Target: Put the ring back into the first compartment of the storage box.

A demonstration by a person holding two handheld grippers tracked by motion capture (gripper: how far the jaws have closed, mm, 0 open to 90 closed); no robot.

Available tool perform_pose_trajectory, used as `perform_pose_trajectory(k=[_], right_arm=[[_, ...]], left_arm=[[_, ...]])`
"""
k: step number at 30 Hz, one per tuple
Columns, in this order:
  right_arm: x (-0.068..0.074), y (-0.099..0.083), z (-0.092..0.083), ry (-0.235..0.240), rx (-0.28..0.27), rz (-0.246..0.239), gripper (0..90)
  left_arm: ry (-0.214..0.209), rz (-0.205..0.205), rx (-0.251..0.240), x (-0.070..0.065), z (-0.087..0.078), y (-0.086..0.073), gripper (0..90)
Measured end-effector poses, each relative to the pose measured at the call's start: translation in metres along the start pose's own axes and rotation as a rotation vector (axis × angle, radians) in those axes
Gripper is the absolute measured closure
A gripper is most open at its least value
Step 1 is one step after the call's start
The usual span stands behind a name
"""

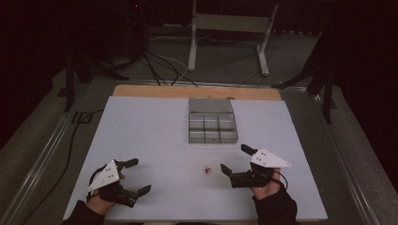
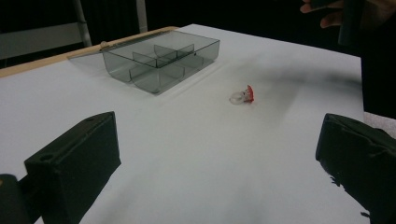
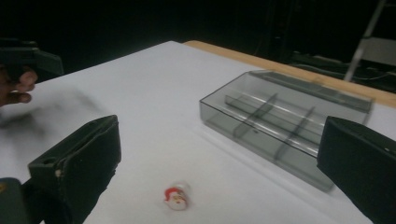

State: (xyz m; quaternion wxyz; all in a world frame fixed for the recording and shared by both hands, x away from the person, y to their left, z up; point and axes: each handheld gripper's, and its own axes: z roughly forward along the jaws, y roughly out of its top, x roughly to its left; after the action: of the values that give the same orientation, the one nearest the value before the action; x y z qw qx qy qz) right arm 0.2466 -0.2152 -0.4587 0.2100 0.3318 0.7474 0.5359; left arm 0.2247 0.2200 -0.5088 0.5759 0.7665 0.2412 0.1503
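A small red and white Santa charm on a clear ring point(image 1: 206, 169) lies on the white table between my two grippers. Ahead of the left jaws the charm point(image 2: 243, 95) rests on the sheet; it also lies close below the right jaws point(image 3: 176, 197). A smoky grey compartment box point(image 1: 212, 137) stands open mid-table, its lid laid back, and its several cells look empty point(image 2: 154, 84) point(image 3: 261, 140). My left gripper point(image 1: 140, 176) is open at the front left with nothing between its jaws. My right gripper point(image 1: 234, 158) is open just right of the charm.
A wooden strip point(image 1: 197, 91) runs along the table's far edge. Beyond it stand a metal frame's legs point(image 1: 191, 47) and floor cables point(image 1: 159, 65). The other hand point(image 2: 345, 18) appears at the top right of the left gripper view, and likewise a hand point(image 3: 18, 84) in the right gripper view.
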Motion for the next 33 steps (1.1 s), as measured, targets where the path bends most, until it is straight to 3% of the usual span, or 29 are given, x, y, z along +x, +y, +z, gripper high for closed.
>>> perform_pose_trajectory(k=[7,22,24,25,33], right_arm=[[0.007,-0.004,0.017,0.039,0.019,0.004,0.0],[0.017,-0.021,0.043,0.036,0.079,0.068,0.0],[0.019,-0.022,0.046,0.006,0.077,0.08,0.0],[0.019,-0.023,0.047,0.012,0.085,0.087,0.0],[0.022,-0.031,0.055,0.025,0.134,0.082,0.0]], left_arm=[[-0.004,0.001,-0.002,0.0,-0.001,0.0,0.5],[-0.005,0.004,-0.003,0.0,-0.001,0.0,0.5],[-0.007,0.002,-0.004,0.0,-0.001,0.0,0.5],[-0.006,0.002,-0.004,0.0,-0.001,0.0,0.5],[-0.011,-0.004,-0.007,0.0,-0.001,0.001,0.5]])
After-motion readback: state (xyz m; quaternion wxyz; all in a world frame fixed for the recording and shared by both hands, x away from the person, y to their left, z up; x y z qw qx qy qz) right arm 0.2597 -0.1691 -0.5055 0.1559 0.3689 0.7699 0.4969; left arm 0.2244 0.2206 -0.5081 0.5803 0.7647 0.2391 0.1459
